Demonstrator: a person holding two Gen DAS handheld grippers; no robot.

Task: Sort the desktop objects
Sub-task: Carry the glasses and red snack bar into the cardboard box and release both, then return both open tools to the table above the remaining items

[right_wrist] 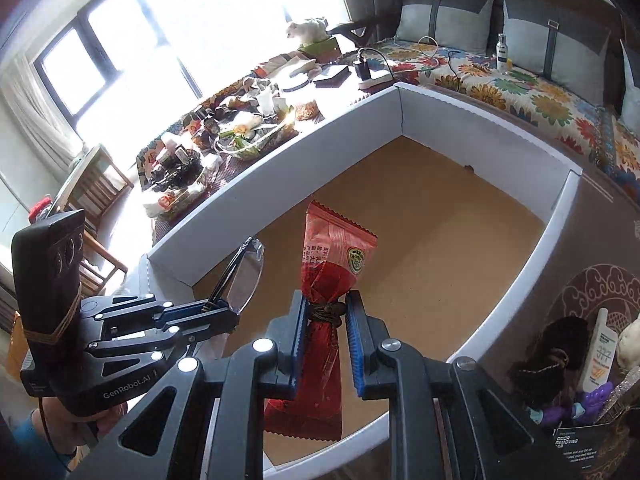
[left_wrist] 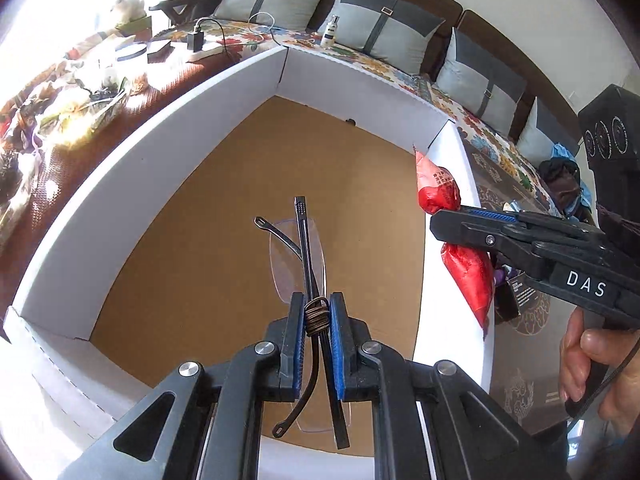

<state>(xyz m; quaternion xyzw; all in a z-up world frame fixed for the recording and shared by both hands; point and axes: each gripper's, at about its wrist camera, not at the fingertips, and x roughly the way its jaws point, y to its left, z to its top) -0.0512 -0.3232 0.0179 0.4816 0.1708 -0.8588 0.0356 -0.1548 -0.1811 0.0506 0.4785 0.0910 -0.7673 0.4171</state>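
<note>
A white-walled box with a brown cardboard floor fills both views. Over it, the right claw is clamped on a red snack packet, at 3 o'clock in the left view. The left claw is clamped on folded rimless glasses, at 9 o'clock in the right view.

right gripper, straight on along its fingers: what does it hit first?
Probably the brown floor of the white-walled box. The right gripper, shut on the red snack packet, points down into the box, and nothing else shows in that line. Depth is hard to judge through the fisheye.
</note>
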